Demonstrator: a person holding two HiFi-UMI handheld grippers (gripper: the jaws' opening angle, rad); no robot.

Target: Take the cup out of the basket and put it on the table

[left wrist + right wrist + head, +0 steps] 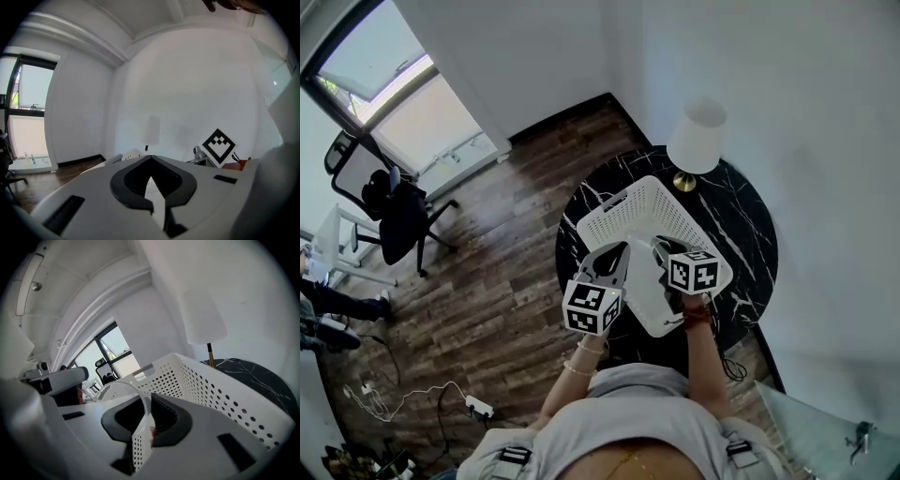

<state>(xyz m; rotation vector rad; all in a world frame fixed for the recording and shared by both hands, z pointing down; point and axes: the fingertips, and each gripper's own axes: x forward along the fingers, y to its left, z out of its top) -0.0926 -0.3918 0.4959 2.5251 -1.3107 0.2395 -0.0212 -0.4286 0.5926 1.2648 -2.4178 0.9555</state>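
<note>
Right tongs (146, 401) clamping thin clear cup (119, 384), perforated white basket (225, 394)

Pretty plain kit tbh: light grey top (628, 412) with black buckles (514, 457) on its straps, thin bracelet (578, 368) on the left wrist, reddish band (697, 317) on the right. Both the left gripper (622, 249) and right gripper (660, 244) have pale grey shells, dark ribbed pads (161, 420) and 2 black-and-white marker cubes (592, 307).

basket (645, 217) on table (742, 228), lamp (697, 138) behind basket
</note>
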